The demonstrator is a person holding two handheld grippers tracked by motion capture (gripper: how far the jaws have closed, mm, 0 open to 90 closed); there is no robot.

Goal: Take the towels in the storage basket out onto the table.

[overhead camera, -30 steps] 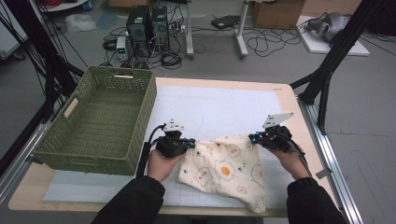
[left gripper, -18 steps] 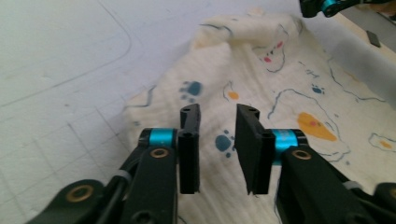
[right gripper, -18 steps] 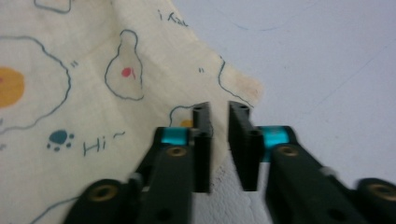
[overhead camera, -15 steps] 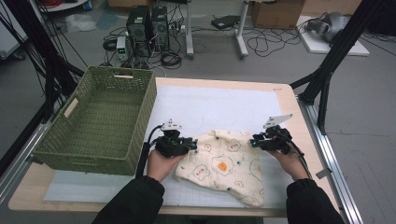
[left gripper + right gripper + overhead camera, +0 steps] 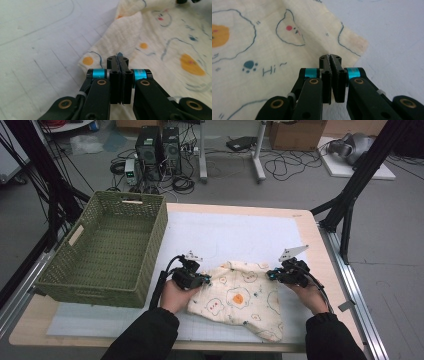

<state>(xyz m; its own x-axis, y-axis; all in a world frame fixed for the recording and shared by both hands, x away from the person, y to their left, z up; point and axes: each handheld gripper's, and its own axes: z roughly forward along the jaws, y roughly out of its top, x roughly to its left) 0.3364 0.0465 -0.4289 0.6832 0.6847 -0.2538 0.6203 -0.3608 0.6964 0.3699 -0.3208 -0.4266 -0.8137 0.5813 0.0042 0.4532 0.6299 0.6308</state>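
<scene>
On the white gridded mat [image 5: 235, 232] covering the desk [image 5: 30, 327], a cream muslin cloth printed with fried eggs and blue outlines [image 5: 240, 297] lies crumpled at roughly 6 o'clock of the mat, right in front of the person. Only readable writing: "Hi~" in blue on the cloth [image 5: 270, 68], next to a small blue paw print, seen in the right gripper view. Also printed: a cat-like face outline with a red dot, orange yolk blobs.

Left gripper [image 5: 204, 281] sits at the cloth's 9 o'clock edge. Its fingers [image 5: 115, 75] are pressed fully together; the jaws have just opened and closed again. In the left gripper view a raised fold of the cloth's edge [image 5: 125, 32] stands right ahead of the tips, and a sliver of something sticks up between them. Reads as pinching the cloth edge.

Right gripper [image 5: 272, 275] is at the cloth's 2 o'clock corner. Fingers [image 5: 338, 77] also closed tight, same quick open-then-close. Tips sit on the cloth corner; can't tell for sure whether fabric is actually caught between them.

Both hands are low, over the desk. Green woven rectangular basket [image 5: 75, 270] stands at 9 o'clock of the cloth, just beside the left gripper, not touching the cloth.
</scene>
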